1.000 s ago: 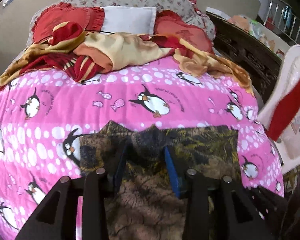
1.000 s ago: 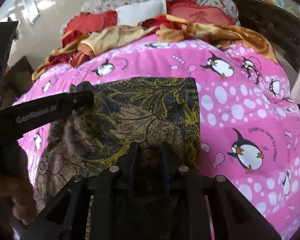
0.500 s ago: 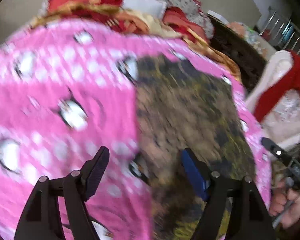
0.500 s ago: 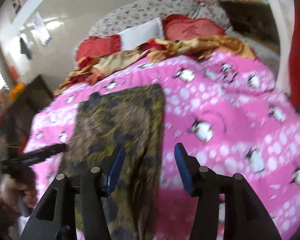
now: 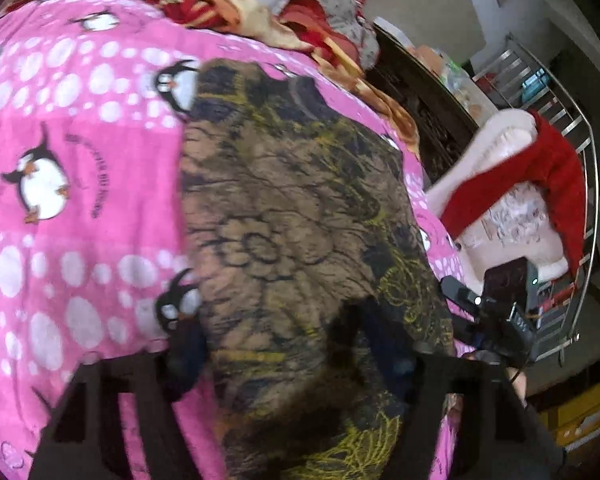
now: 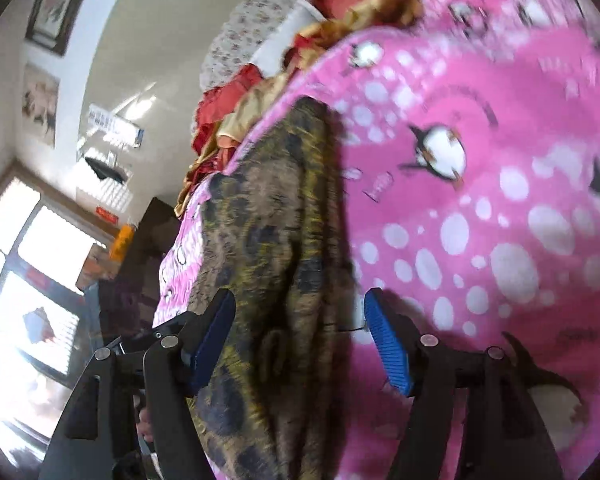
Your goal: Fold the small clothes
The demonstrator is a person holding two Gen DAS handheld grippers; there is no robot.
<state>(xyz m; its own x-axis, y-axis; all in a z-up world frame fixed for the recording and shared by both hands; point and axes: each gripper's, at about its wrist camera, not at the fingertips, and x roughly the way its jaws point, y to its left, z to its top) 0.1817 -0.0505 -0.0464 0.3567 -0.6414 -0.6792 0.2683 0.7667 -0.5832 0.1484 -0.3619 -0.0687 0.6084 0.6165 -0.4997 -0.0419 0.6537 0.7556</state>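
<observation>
Dark floral-print garment (image 5: pixel 300 216) flat on fleecy pink penguin blanket (image 5: pixel 80 160), both hand-held grippers (image 5: pixel 288 356) (image 6: pixel 300 328) spread wide, empty

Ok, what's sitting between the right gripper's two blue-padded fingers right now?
In the right wrist view, the right gripper is open, and the edge of the dark brown and yellow patterned garment runs between its fingers, over the pink penguin-print blanket.

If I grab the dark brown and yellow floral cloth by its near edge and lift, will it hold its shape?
Probably not. The dark brown and yellow floral cloth lies thin and flat, following the pink penguin bedspread, so it likely droops. It looks light, and may drag rather than slide. Both the left gripper and right gripper are open.
</observation>
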